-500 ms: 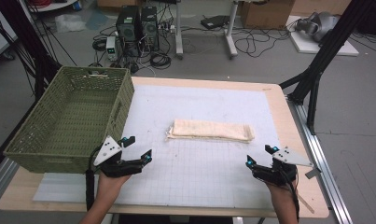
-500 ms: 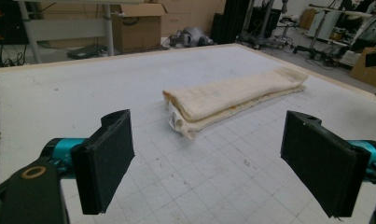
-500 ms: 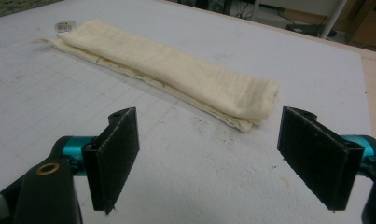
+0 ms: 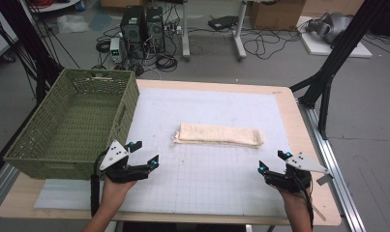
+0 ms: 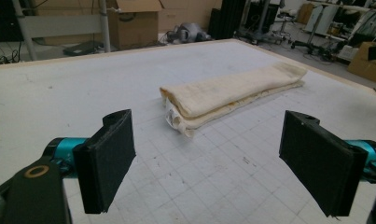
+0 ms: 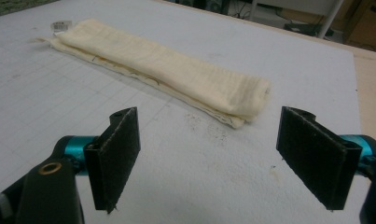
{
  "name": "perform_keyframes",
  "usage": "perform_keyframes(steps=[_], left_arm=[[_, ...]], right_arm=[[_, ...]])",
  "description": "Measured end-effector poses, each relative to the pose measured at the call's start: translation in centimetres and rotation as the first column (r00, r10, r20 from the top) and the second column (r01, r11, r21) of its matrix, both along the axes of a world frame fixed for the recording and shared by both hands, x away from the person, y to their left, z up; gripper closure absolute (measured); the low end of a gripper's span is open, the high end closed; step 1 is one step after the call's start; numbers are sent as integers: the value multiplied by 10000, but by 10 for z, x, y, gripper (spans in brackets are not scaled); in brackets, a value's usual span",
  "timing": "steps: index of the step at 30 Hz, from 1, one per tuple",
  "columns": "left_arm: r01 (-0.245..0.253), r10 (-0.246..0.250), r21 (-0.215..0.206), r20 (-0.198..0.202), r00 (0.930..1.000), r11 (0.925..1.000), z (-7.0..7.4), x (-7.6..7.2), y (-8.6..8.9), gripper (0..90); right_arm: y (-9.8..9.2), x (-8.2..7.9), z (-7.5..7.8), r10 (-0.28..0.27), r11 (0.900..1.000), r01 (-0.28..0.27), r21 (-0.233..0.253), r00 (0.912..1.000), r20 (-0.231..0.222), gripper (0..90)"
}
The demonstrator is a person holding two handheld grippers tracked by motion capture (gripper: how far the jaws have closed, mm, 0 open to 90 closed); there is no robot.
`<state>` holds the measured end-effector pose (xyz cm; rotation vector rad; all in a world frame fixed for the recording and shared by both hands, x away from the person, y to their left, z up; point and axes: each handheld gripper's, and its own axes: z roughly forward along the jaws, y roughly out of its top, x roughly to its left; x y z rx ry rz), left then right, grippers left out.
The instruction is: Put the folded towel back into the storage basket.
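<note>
As I look down from the high view, my left gripper [image 4: 143,153] sits nearest to me on the left, with its jaws spread wide and nothing between them. My right gripper [image 4: 272,162] is on the other side, near the right corner of the table [image 4: 289,104], and its jaws are wide apart too, holding nothing. Both float just over the white grid mat [image 4: 207,179]. A bit farther out, between the two grippers, lies the folded cream cloth [image 4: 219,134]. It is long and flat and rests on the mat near the middle of the table, not touching either gripper. In the left gripper view the cloth [image 5: 232,93] shows its folded end with a small white tag, and it lies ahead of the open black pads [image 5: 106,158]. In the right gripper view the cloth [image 6: 167,67] runs away to the upper left, and its near end is just past the gap between the pads [image 6: 118,149]. To the left of the mat stands a green woven basket [image 4: 47,121], right next to my left gripper. Beyond the table, on the floor, I see computer towers [image 4: 142,26] and many cables.
</note>
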<state>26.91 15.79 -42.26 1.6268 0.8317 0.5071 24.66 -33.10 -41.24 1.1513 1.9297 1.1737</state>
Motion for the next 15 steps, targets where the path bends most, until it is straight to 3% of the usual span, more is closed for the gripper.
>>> perform_keyframes(steps=[9,15], left_arm=[[290,-281,335,-245,9993,9990,1,0,-7,184],[406,-401,192,-253,9989,9990,4,2,-9,184]], right_arm=[[3,-2,0,43,10000,-43,33,9999,-114,177],[2,0,-3,72,10000,-71,32,9995,-300,172]])
